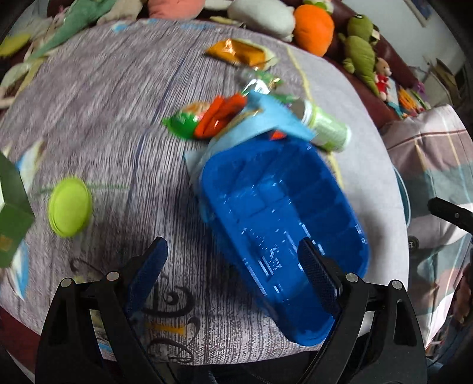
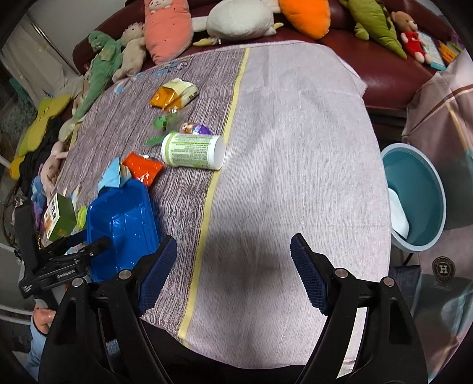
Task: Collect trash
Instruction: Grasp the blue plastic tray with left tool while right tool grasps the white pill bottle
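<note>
A blue plastic tray [image 1: 280, 212] lies empty on the cloth-covered table [image 1: 103, 118], seen also in the right wrist view as the blue tray [image 2: 124, 224]. My left gripper [image 1: 230, 265] hangs open over the tray's near end, one finger above the tray and the other above bare cloth; the picture is motion-blurred. Beyond the tray lie a light blue paper [image 1: 266, 118], an orange wrapper [image 1: 224, 115] and a white-green canister [image 1: 325, 127] on its side. My right gripper [image 2: 233, 265] is open over the pale cloth [image 2: 295, 147], holding nothing. The left gripper [image 2: 88, 243] shows at that view's left edge.
A yellow-orange snack bag [image 2: 174, 94], a purple sweet wrapper [image 2: 196, 128], a green lid [image 1: 69, 206] and a green box [image 2: 59, 217] also lie on the table. A teal bin [image 2: 419, 195] stands on the floor at the right. Plush toys [image 2: 236, 17] line the sofa behind.
</note>
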Demonstrator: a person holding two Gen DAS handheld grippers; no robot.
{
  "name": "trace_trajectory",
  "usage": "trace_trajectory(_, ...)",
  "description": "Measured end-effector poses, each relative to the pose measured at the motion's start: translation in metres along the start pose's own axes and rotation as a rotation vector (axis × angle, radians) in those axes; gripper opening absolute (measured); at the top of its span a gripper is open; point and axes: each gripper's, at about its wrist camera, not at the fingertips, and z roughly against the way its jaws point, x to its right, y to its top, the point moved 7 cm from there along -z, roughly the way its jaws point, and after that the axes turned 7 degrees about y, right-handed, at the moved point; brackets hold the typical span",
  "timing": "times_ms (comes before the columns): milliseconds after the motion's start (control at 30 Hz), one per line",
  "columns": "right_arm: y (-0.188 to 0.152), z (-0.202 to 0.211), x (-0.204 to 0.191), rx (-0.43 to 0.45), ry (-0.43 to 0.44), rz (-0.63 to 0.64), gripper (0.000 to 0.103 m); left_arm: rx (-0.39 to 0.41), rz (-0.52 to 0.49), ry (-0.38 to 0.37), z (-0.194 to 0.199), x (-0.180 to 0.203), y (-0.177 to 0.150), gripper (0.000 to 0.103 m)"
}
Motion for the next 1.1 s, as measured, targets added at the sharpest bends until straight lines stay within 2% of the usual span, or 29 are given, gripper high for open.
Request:
trace_trajectory(133, -0.002, 0.002, 0.005, 0.006, 0.0, -0.009, 0.075, -0.013, -0.008, -0.021, -0.007, 0.009, -0.007, 0.089)
trace_trajectory(167, -0.002, 0.002, 0.006, 0.007, 0.001, -0.011, 0.075, -0.006, -0.02, -0.018, -0.007, 0.011, -0.008, 0.074)
trace_trajectory(200, -0.002, 0.002, 0.006, 0.008, 0.001, -0.012, 0.075, -0.003, -0.037, -0.01, -0.008, 0.014, -0.009, 0.043)
trace_trajectory(233, -0.002, 0.002, 0.008, 0.008, 0.001, -0.014, 0.075, -0.01, -0.046, 0.001, -0.009, 0.017, -0.011, 0.033)
trace_trajectory(267, -0.003, 0.002, 0.009, 0.01, 0.002, -0.017, 0.075, -0.015, -0.053, -0.002, -0.011, 0.019, -0.013, 0.016)
trace_trajectory(300, -0.002, 0.002, 0.01, 0.01, 0.003, -0.018, 0.075, -0.012, -0.058, -0.003, -0.011, 0.022, -0.015, 0.009)
trace_trajectory(433, -0.002, 0.001, 0.014, 0.013, 0.001, -0.02, 0.075, 0.039, -0.107, -0.029, 0.007, 0.038, -0.011, 0.008)
trace_trajectory(600, 0.002, 0.001, 0.021, 0.023, -0.002, -0.03, 0.075, 0.13, -0.127, -0.062, 0.04, 0.05, 0.014, 0.008)
trace_trajectory(800, 0.015, -0.004, 0.019, 0.017, -0.024, 0.004, 0.076, 0.216, -0.041, -0.026, 0.056, 0.023, 0.069, 0.008)
trace_trajectory(1100, 0.061, -0.048, -0.028, -0.071, -0.083, 0.227, 0.075, 0.213, 0.053, 0.008, 0.04, -0.026, 0.119, 0.008)
